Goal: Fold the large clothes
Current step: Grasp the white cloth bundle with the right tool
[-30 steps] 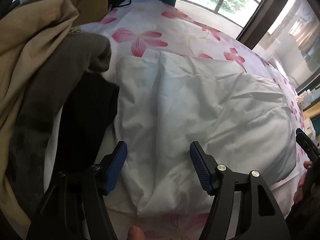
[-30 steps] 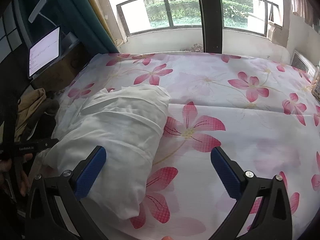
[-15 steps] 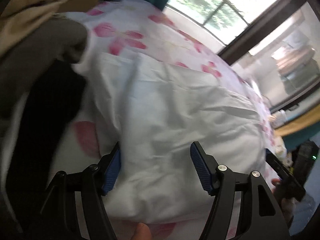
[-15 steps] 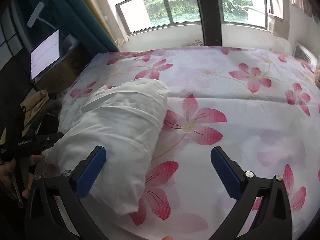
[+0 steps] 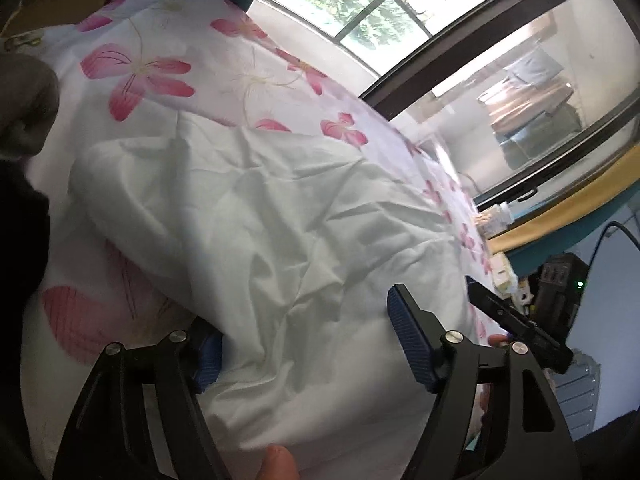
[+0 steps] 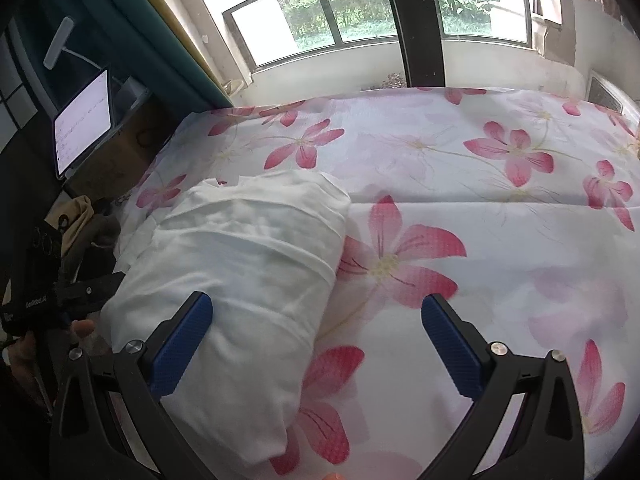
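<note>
White garment (image 6: 240,264), folded into a thick, wrinkled bundle, lying on a bed covered by a floral sheet (image 6: 460,208) printed with pink flowers.

Left gripper (image 5: 308,344): jaws spread wide, set against the near edge of the bundle. One blue pad (image 5: 410,340) stands clear above the fabric; the other pad (image 5: 208,356) is partly hidden beneath a fold of white cloth, which bulges into the gap between the jaws. The jaws are not closed on it.

Right gripper (image 6: 316,344): jaws also spread wide, holding nothing. The near end of the bundle lies at and under the left-hand pad (image 6: 180,344); only floral sheet lies ahead of the right-hand pad (image 6: 450,350). In this view the left gripper appears as a dark body just outside the left-hand jaw, touching the bundle's side.

Beyond the left gripper's left-hand jaw, at the bed's edge: a grey garment (image 5: 24,108) and a black garment (image 5: 20,240), bunched together. The right wrist view shows a tan cloth (image 6: 78,216) in the same pile.

Farther ahead of the right gripper's jaws, past the bed: a window (image 6: 360,8) with greenery outside. Far left: a lit tablet (image 6: 82,120) propped upright.

No containers are discernible.
</note>
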Tool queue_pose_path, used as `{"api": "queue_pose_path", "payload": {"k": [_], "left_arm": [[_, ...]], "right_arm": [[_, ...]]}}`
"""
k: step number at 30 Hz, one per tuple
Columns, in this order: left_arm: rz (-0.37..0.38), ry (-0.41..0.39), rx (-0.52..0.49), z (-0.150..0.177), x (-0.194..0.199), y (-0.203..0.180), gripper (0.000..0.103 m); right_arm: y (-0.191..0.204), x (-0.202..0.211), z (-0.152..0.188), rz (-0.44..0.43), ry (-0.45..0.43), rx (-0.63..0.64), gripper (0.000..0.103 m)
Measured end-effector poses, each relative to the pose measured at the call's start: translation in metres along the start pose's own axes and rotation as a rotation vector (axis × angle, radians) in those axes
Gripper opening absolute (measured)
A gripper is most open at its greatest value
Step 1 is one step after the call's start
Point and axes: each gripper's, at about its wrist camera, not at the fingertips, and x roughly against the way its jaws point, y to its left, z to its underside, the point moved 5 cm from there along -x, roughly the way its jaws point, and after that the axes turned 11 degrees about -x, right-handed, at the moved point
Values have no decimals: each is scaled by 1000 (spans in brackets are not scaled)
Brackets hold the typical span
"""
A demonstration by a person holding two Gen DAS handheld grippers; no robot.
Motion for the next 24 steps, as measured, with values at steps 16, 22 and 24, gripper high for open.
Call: {"api": "queue_pose_path", "payload": {"k": [16, 22, 24], "left_arm": [[-21, 79, -161, -13, -30, -12, 83], [-81, 123, -218, -18, -40, -18, 83], [-84, 141, -253, -17, -42, -25, 83]], "right_arm": [[30, -53, 16, 41, 58, 151, 94], [30, -53, 15, 25, 63, 162, 85], [33, -53, 15, 1, 73, 167, 75]]}}
